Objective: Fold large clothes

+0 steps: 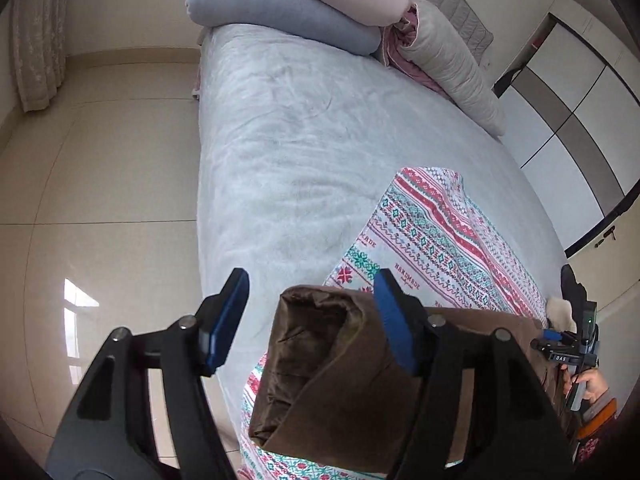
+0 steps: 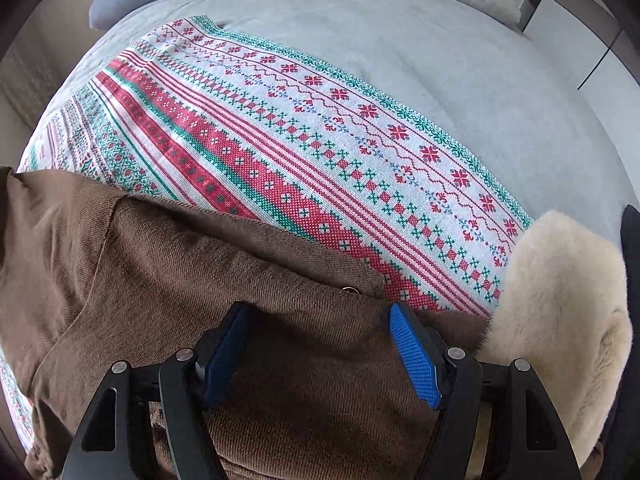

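Observation:
A brown coat [image 2: 224, 264] with a cream fur collar [image 2: 560, 320] lies on a red, green and white patterned blanket [image 2: 304, 136] at the near end of the bed. In the left wrist view the coat's folded end [image 1: 340, 376] shows its shiny brown lining. My left gripper [image 1: 312, 312] is open, its jaws wide apart over that folded end, the right pad against the fabric. My right gripper [image 2: 320, 344] is open just above the coat, near the collar. It also shows in the left wrist view [image 1: 568, 344], at the far right.
The bed [image 1: 288, 152] has a pale grey cover. Rolled grey and pink bedding [image 1: 280, 12] and a long pillow [image 1: 452, 68] lie at its far end. Tiled floor [image 1: 100, 184] runs along the bed's left side. A wardrobe [image 1: 568, 92] stands on the right.

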A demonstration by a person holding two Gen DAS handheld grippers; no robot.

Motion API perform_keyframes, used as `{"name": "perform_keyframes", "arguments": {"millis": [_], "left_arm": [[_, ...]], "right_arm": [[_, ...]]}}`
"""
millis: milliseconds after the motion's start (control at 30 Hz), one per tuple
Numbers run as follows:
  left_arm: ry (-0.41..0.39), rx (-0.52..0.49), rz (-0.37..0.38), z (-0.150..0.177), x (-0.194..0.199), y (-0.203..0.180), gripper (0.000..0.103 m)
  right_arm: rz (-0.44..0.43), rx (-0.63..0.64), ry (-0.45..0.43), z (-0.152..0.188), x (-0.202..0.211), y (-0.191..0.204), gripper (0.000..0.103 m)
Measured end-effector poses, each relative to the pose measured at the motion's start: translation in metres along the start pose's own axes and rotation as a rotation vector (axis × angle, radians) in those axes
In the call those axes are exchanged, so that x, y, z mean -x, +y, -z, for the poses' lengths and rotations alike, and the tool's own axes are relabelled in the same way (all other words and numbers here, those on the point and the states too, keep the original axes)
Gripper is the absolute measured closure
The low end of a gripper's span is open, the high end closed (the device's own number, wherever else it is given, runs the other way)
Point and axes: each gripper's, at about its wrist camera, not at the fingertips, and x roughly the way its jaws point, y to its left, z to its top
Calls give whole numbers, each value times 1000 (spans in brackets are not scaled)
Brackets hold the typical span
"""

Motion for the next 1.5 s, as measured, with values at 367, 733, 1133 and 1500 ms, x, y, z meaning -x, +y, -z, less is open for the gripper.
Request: {"name": "perform_keyframes", "arguments": {"millis": [367, 733, 1133, 1500], "left_arm": [[-163, -120, -124, 0, 21, -53, 98], [-170, -290, -610, -45, -28, -98, 76], [71, -307, -315, 72, -78, -104, 32], [63, -288, -447, 84, 1, -98, 29]], "right_arm": [[204, -88, -143, 8, 31, 31, 94], [118, -262, -303, -48, 52, 36, 87], [10, -147, -218, 14, 15, 86, 38], [56, -336, -221, 50, 49, 39, 23]]}}
